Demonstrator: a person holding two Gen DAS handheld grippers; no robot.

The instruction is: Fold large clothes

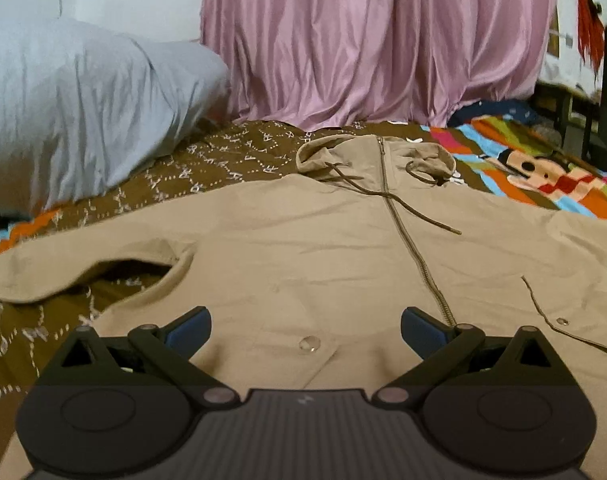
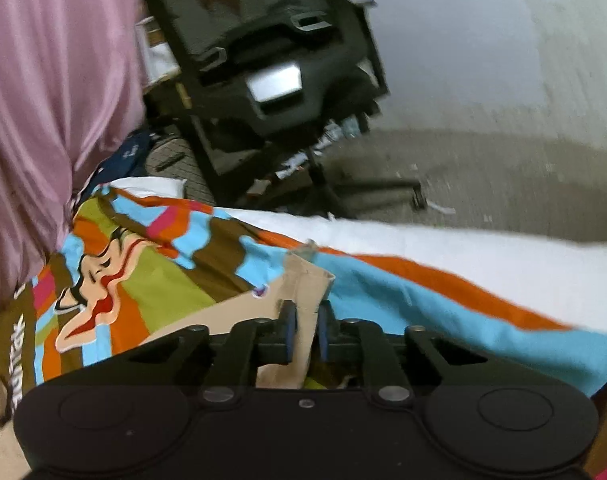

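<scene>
A beige hooded jacket [image 1: 323,240] lies front up and spread flat on the bed, zip closed, hood at the far end, drawstrings loose across the chest. My left gripper [image 1: 305,326] hovers open over its lower hem, blue pads wide apart, a snap button between them below. In the right wrist view the jacket's sleeve end [image 2: 305,280] stretches over the colourful bedspread [image 2: 163,272]. My right gripper [image 2: 305,330] is shut on that sleeve cuff, the beige cloth pinched between the two blue pads.
A large grey pillow [image 1: 75,116] lies at the bed's far left. A pink curtain [image 1: 375,40] hangs behind the bed. A black office chair [image 2: 271,60] stands on the floor past the bed's right edge, where a white sheet [image 2: 463,248] shows.
</scene>
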